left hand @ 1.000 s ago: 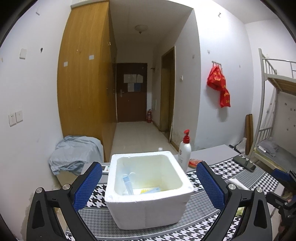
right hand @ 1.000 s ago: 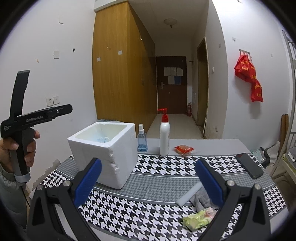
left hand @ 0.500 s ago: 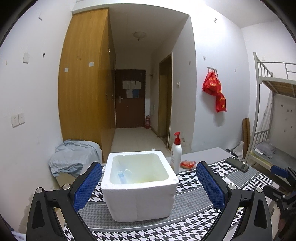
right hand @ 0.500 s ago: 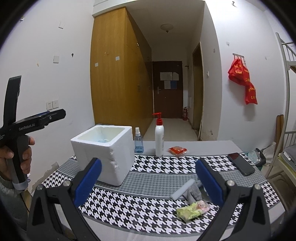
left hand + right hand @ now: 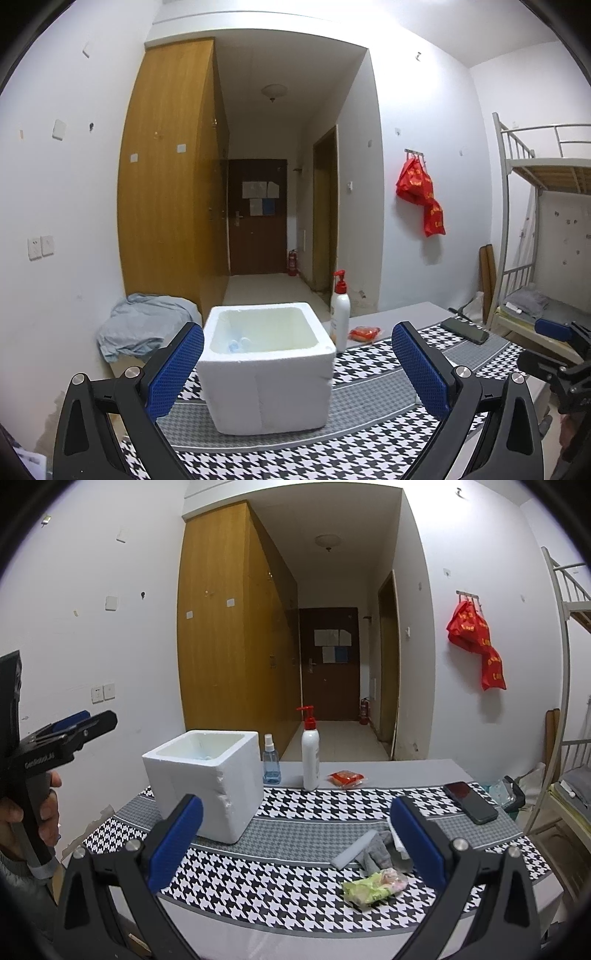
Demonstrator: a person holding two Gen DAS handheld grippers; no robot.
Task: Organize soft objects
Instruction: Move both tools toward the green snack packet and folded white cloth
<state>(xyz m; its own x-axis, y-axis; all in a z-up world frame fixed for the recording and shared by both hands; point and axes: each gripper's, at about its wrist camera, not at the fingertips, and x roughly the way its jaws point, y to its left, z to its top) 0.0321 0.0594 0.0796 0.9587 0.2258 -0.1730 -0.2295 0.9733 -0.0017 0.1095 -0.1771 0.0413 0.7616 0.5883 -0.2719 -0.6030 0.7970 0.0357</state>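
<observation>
both grippers, left gripper (image 5: 297, 373) and right gripper (image 5: 295, 843), have drawn back from the foam box (image 5: 266, 363) with jaws wide and empty, so the green packet (image 5: 373, 884) near the desk's front edge waits.

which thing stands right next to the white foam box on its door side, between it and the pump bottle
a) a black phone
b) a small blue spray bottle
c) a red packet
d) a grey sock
b: in the right wrist view the small blue spray bottle stands just beside the white foam box, with the red-topped pump bottle further right.
</observation>
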